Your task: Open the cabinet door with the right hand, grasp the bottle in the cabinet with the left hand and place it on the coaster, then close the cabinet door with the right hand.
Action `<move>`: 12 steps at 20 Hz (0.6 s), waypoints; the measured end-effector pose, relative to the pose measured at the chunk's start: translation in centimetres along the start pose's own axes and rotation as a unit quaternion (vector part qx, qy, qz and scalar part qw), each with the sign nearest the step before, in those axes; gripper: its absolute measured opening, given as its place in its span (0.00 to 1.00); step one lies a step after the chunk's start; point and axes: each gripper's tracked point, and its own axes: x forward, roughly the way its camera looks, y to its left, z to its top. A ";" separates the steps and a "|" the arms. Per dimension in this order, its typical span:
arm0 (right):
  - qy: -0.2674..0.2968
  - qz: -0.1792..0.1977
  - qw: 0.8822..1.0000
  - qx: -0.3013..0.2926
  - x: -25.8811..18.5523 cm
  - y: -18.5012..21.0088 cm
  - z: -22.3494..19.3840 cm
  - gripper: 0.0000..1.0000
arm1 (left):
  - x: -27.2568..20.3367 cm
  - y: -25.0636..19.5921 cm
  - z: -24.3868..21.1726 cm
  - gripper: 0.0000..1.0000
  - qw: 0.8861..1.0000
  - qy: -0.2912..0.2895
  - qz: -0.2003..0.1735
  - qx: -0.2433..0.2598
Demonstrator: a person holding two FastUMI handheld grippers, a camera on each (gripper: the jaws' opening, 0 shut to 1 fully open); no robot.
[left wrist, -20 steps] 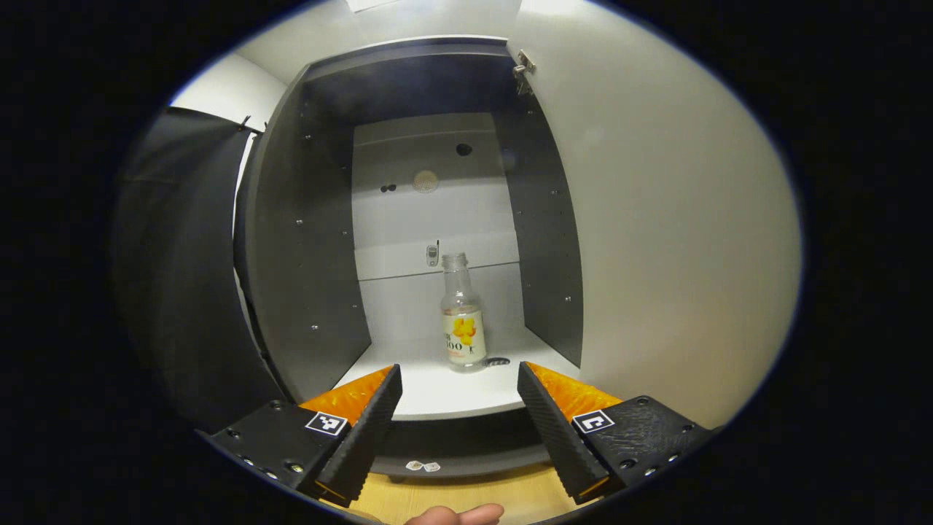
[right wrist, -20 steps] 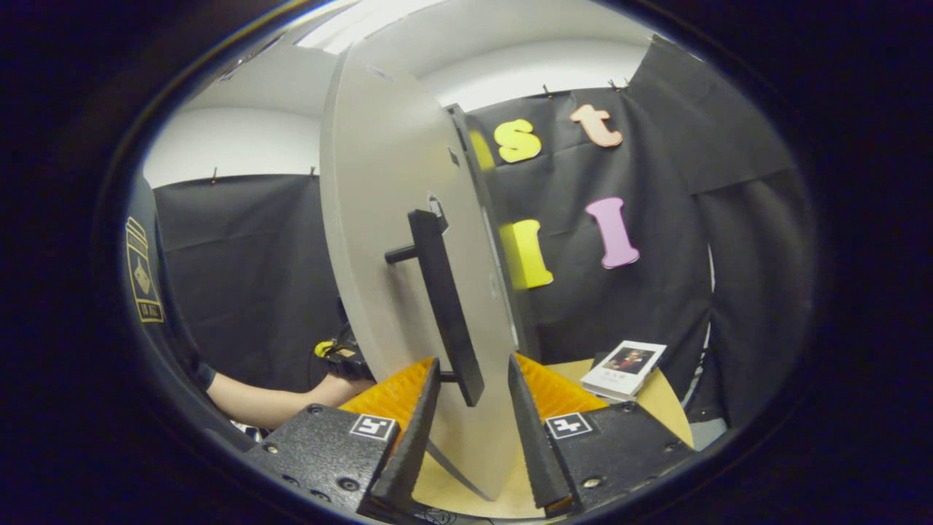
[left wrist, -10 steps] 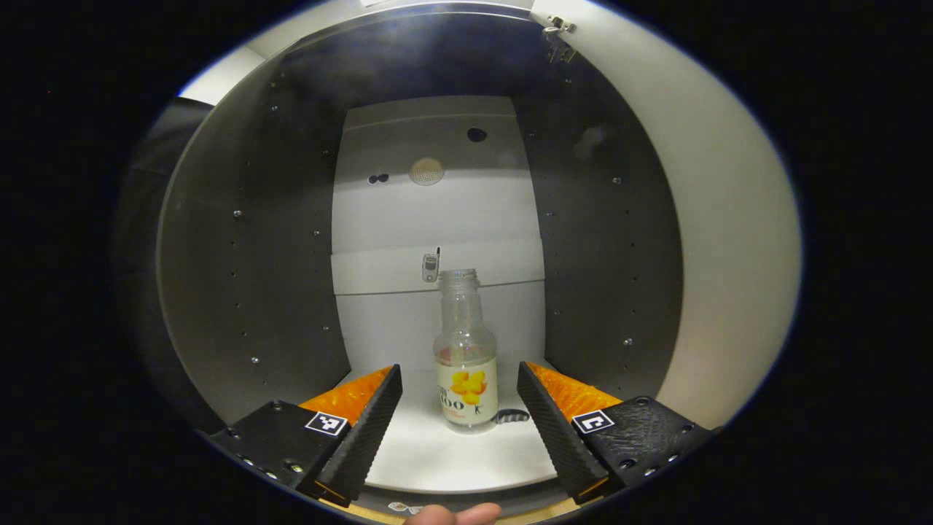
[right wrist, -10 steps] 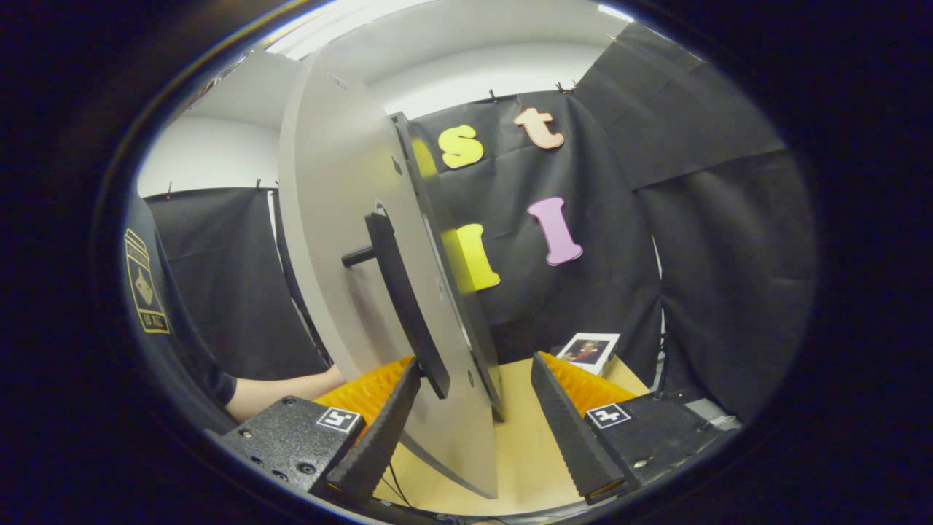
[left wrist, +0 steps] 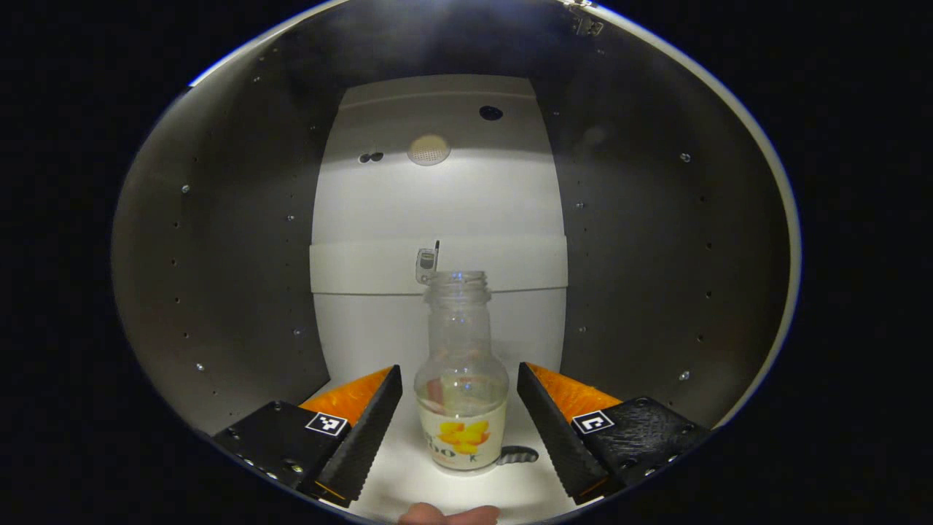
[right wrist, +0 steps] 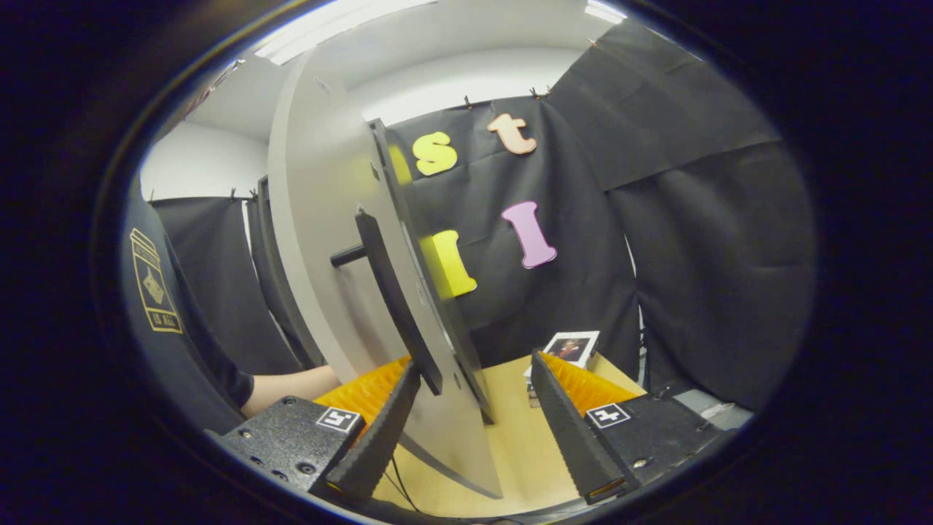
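Bottle stands upright on the cabinet floor, uncapped, its label facing the opening. All positions below are given relative to the bottle.

Left hand-held gripper: spread wide, one finger on each side of the bottle's lower body. Gaps remain on both sides; neither finger touches the glass. A small dark item lies on the cabinet floor just beside the bottle's base, toward the right finger. Behind the bottle, the pale back panel carries a small metal fitting just above the bottle's mouth, plus several holes higher up. Dark side walls with rows of shelf-pin holes flank the bottle. A fingertip shows at the lower edge of the left gripper view, in front of the bottle.

Right hand-held gripper: spread wide, straddling the lower edge of the open door without pressing on it. The door's bar handle ends just above the left finger. A small book lies on the tabletop beyond the right finger. A sleeve and forearm show past the door.
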 end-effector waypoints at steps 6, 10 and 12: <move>0.001 -0.011 1.000 -0.014 -0.2 0.0 0.1 0.98 | 1.3 -1.1 -0.8 0.79 1.000 0.003 -0.009 -0.005; 0.005 -0.006 1.000 -0.018 -0.1 0.0 0.1 0.98 | 1.0 -1.2 -0.7 0.76 1.000 0.006 -0.015 -0.008; 0.006 -0.002 1.000 -0.015 -0.1 0.0 0.0 0.98 | 0.8 -1.2 -0.6 0.75 1.000 0.011 -0.016 -0.009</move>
